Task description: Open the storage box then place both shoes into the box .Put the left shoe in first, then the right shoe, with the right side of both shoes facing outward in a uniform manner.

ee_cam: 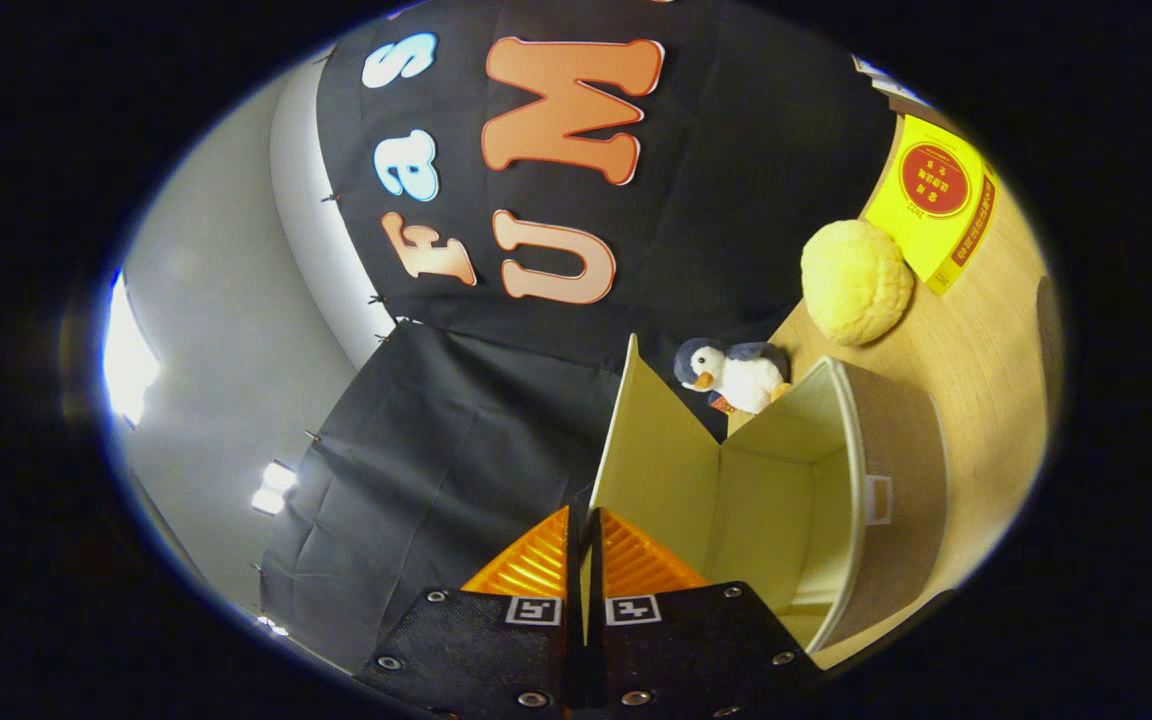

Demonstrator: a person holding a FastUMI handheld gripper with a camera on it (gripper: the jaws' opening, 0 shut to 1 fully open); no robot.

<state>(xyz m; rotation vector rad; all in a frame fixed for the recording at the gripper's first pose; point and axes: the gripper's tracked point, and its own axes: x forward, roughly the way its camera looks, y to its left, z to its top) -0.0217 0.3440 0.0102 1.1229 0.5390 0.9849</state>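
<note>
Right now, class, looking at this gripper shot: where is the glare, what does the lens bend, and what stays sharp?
Gripper view: glare burns out at the bright lights on the pale wall; the fisheye bows the storage box walls and curves the table; the claw, shut on the box's lid, and the penguin toy look sharp.
</note>
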